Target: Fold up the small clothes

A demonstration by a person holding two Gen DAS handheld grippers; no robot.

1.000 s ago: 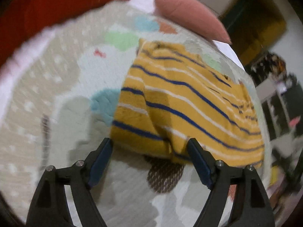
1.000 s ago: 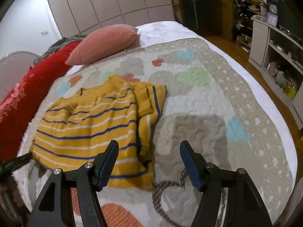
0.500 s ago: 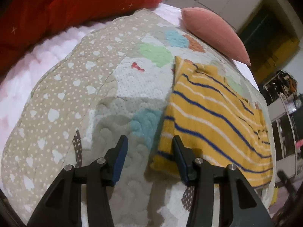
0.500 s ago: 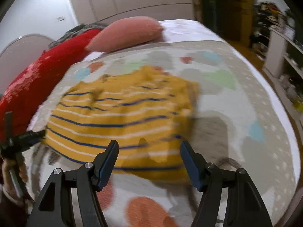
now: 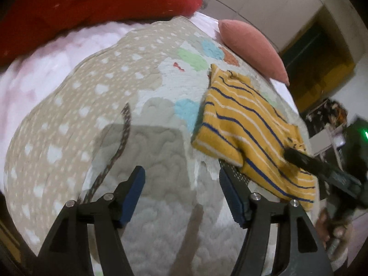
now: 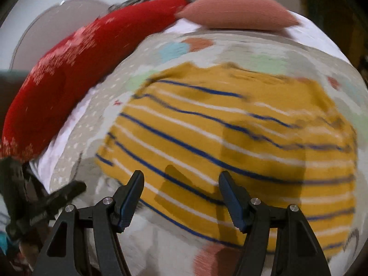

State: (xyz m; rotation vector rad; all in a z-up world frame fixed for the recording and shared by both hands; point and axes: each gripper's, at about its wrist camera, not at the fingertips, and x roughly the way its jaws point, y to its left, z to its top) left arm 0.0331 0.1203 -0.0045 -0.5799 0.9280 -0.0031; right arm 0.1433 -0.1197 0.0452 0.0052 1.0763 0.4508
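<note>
A small yellow shirt with blue and white stripes [image 5: 243, 124] lies folded on the patterned quilt [image 5: 115, 105]. My left gripper [image 5: 181, 191] is open and empty, over bare quilt to the left of the shirt's near corner. My right gripper [image 6: 180, 195] is open and empty, close above the shirt [image 6: 230, 142] at its near edge; it also shows in the left wrist view [image 5: 322, 172], reaching over the shirt's right end. The right wrist view is blurred.
A long red pillow [image 5: 92, 2] lies along the bed's far left and a pink cushion [image 5: 253, 46] at the head. In the right wrist view the red pillow [image 6: 69, 73] and pink cushion [image 6: 234, 11] sit behind the shirt. Shelves stand right of the bed.
My left gripper has drawn back off the shirt's left edge and opened wider over bare quilt. My right gripper has swung left and come close over the shirt.
</note>
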